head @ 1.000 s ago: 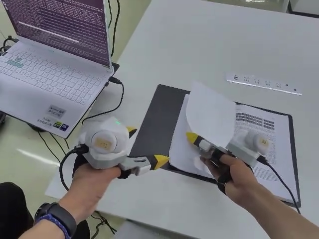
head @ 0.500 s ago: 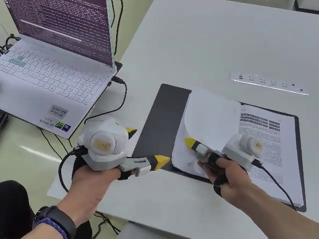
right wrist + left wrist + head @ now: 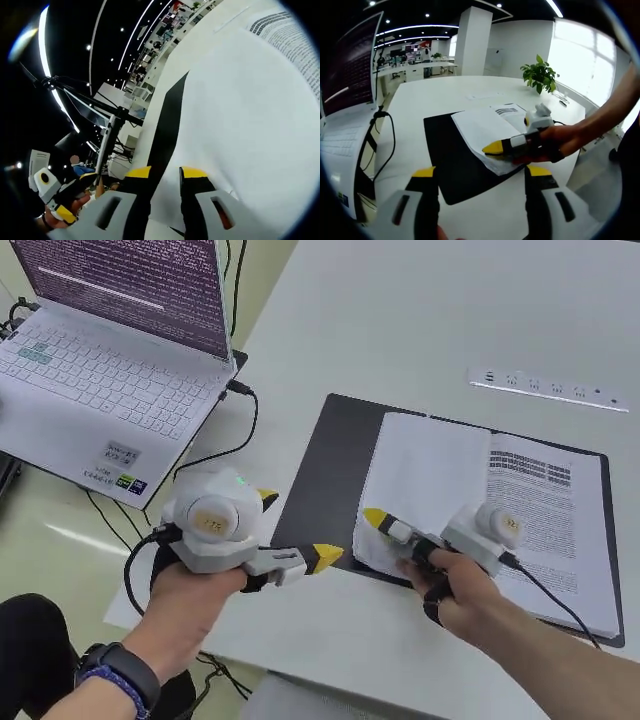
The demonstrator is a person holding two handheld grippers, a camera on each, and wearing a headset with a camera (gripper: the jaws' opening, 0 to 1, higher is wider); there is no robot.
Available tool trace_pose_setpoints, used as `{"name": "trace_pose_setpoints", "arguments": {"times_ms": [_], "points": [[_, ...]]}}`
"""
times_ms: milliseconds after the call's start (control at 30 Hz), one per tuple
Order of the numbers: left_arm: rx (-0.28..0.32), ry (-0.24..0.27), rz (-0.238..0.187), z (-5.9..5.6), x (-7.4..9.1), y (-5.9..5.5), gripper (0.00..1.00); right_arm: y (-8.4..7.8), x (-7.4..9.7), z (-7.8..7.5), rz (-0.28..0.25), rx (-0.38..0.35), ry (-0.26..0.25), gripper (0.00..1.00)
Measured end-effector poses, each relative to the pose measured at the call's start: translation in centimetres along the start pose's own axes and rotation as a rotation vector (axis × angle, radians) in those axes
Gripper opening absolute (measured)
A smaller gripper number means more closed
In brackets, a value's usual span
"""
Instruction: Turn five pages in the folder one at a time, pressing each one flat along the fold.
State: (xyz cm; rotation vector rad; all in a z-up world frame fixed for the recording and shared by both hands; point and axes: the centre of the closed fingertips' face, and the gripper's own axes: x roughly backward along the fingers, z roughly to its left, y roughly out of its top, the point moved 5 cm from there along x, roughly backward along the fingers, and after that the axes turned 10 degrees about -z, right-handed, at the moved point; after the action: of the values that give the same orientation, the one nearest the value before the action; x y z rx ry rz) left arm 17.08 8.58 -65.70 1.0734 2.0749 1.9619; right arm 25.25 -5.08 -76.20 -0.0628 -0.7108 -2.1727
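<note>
In the head view, the black folder (image 3: 325, 475) was seen lying open in the middle of the white table (image 3: 400, 310). A blank page (image 3: 425, 475) was laid almost flat over its left half. A printed page (image 3: 550, 515) was left showing on the right. The right gripper (image 3: 378, 520) was set at the lower left corner of the blank page. Its jaws were pinched almost together, and it was judged to be clenched on that corner, so that the page could be brought down without flopping back. The left gripper (image 3: 294, 529) was held off the folder at the lower left, with its jaws spread wide and nothing in them. It was likely kept ready for pressing along the fold. A laptop (image 3: 110, 370) was placed at the upper left.

In the left gripper view, the two wide jaws were seen at the bottom, with the folder (image 3: 447, 160) between them and farther off. The right gripper (image 3: 492, 148) was seen on the page's near edge.

In the right gripper view, the page (image 3: 240, 100) was spread across the right side. Its edge was seen between the two close jaws. The fold was judged not yet pressed.
</note>
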Motion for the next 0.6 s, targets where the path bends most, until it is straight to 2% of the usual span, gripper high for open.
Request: {"name": "trace_pose_setpoints", "arguments": {"times_ms": [67, 267, 367, 533, 600], "points": [[-0.005, -0.004, 0.007, -0.1, -0.1, -0.1, 0.7, -0.1, 0.1, 0.2, 0.004, 0.014, 0.01, 0.24], [0.005, -0.002, 0.021, -0.2, -0.2, -0.5, 0.67, -0.1, 0.7, 0.4, -0.007, -0.018, 0.014, 0.27], [0.012, -0.004, 0.028, -0.2, -0.4, -0.8, 0.66, -0.2, 1.2, 0.6, -0.006, -0.007, 0.038, 0.32], [-0.001, -0.011, 0.029, -0.6, -0.9, -1.0, 0.61, -0.6, 3.0, 0.8, -0.002, -0.016, 0.069, 0.34], [0.0, -0.016, 0.035, -0.7, -1.2, -1.3, 0.59, -0.9, 4.0, 0.7, 0.008, 0.001, 0.066, 0.34]]}}
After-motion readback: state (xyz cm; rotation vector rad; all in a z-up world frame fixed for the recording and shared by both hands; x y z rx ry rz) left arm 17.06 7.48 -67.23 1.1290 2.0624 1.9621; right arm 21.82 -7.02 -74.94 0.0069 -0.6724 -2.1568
